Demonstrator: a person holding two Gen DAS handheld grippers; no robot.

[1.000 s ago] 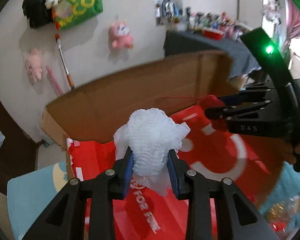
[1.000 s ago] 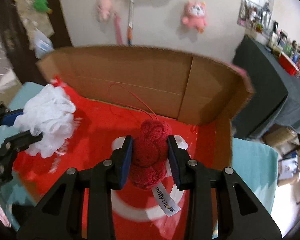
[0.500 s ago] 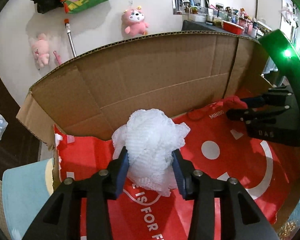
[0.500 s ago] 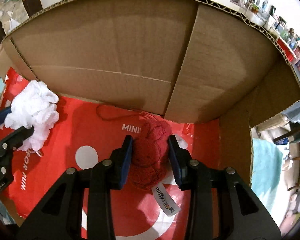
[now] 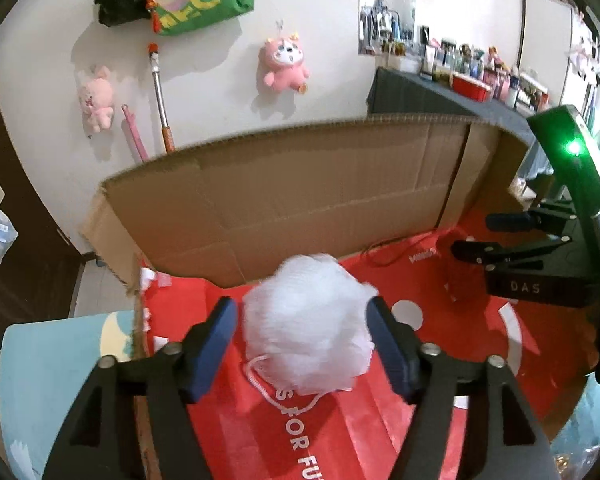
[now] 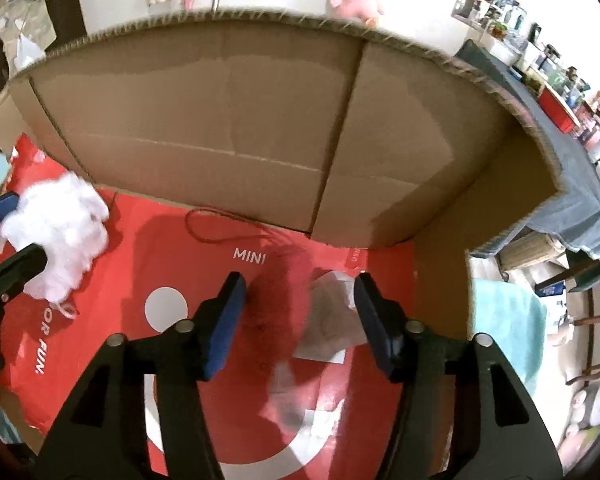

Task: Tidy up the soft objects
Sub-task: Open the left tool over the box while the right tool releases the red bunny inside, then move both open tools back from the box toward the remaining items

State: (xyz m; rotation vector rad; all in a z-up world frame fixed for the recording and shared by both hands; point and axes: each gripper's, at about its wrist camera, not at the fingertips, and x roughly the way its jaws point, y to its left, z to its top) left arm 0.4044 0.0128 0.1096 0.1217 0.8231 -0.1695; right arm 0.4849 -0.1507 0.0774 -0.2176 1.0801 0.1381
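White mesh puff (image 5: 308, 320) and blurred red plush (image 6: 280, 304) inside cardboard box (image 5: 300, 184).

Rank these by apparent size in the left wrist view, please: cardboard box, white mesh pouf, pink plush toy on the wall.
1. cardboard box
2. white mesh pouf, enlarged by nearness to the camera
3. pink plush toy, farther away, so its true size is unsure

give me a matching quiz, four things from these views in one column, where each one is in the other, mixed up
Things:
1. white mesh puff
2. red knit toy
3. red bag
4. pink plush

Places:
a. hanging on the wall
b. between the fingers of the open right gripper, blurred
c. flat on the floor of the cardboard box
d. between the fingers of the open left gripper

Pairs: 1-d, 2-b, 3-c, 4-a
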